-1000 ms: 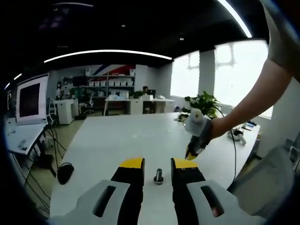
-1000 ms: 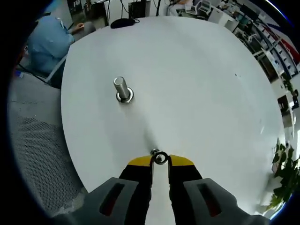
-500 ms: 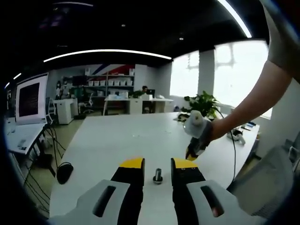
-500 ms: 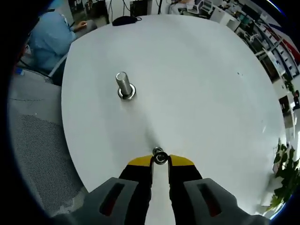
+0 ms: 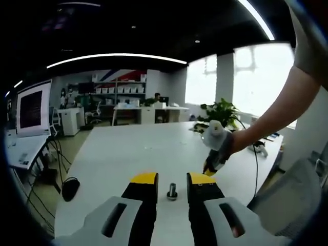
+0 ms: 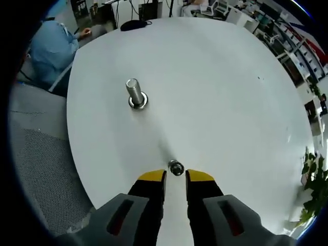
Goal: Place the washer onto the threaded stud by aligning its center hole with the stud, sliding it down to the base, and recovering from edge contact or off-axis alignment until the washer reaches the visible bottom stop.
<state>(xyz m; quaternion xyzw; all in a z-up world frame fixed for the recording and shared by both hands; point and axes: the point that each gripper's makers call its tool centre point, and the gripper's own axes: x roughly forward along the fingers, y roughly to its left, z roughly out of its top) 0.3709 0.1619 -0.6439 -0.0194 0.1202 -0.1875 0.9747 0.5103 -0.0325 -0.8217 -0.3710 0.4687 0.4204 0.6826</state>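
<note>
Where the table [image 6: 230, 102] lies white: one stud [image 6: 136, 94], one washer [image 6: 176, 167].

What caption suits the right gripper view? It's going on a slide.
Right claw open just behind the washer on the white table, with the upright threaded stud standing apart beyond.

Bare table [image 6: 220, 92] all around; only the stud [image 6: 136, 94] stands up.

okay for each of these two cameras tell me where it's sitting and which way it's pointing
Left gripper view: low over the white table, facing level across it at the threaded stud; the right gripper and a forearm enter.
Right gripper view: above, looking down at the washer off its own jaws.
Shared: stud, table.
</note>
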